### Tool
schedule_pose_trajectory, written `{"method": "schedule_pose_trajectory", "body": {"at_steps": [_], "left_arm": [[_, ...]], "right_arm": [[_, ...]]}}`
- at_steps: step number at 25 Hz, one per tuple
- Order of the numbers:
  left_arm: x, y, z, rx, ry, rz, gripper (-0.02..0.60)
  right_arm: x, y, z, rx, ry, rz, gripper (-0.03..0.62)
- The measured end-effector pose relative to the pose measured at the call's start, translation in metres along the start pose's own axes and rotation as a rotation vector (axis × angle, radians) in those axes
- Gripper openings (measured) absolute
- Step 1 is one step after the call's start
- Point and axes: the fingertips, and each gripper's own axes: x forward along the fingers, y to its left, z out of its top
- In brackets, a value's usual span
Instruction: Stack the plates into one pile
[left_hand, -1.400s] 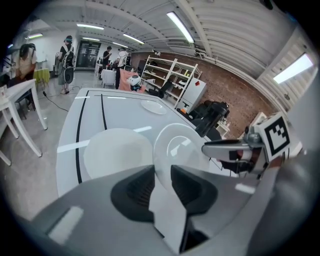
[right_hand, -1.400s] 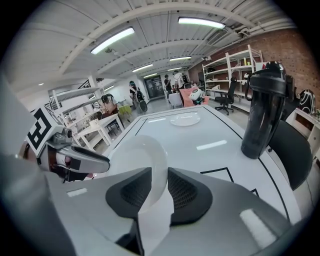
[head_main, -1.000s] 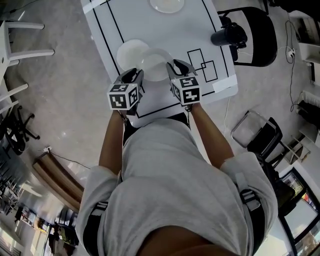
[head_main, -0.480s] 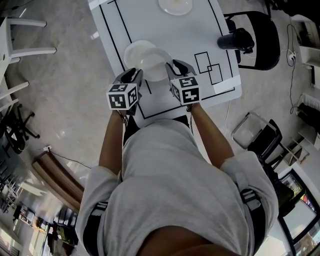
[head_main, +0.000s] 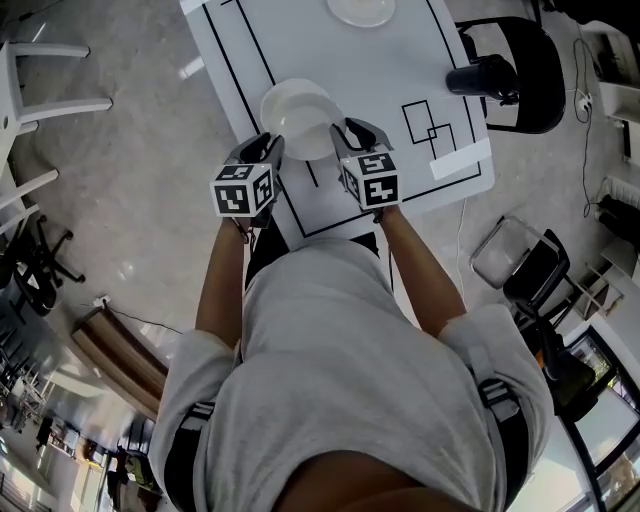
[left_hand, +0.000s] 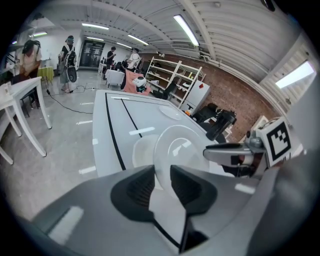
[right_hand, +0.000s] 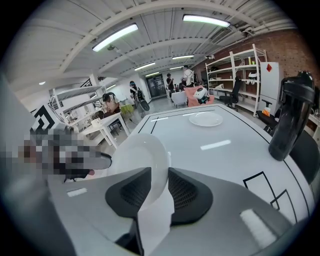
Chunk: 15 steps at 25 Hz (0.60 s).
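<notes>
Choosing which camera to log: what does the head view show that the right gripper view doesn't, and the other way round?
Only the head view shows the person's grey shirt and both forearms. Only the right gripper view shows the ribbed pads of the right gripper pressing the held plate, the shelves by the brick wall and the ceiling lights. Both show the held plate, the far plate, the dark bottle and the white table.
</notes>
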Motion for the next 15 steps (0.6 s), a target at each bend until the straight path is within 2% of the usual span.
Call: {"method": "schedule_pose_trajectory", "body": {"at_steps": [15], "left_arm": [[0.009,0.017,0.007,0.016,0.018,-0.01,0.085]], "right_arm": [[0.018,0.002,0.003,0.031,-0.001,-0.021,0.109]]}}
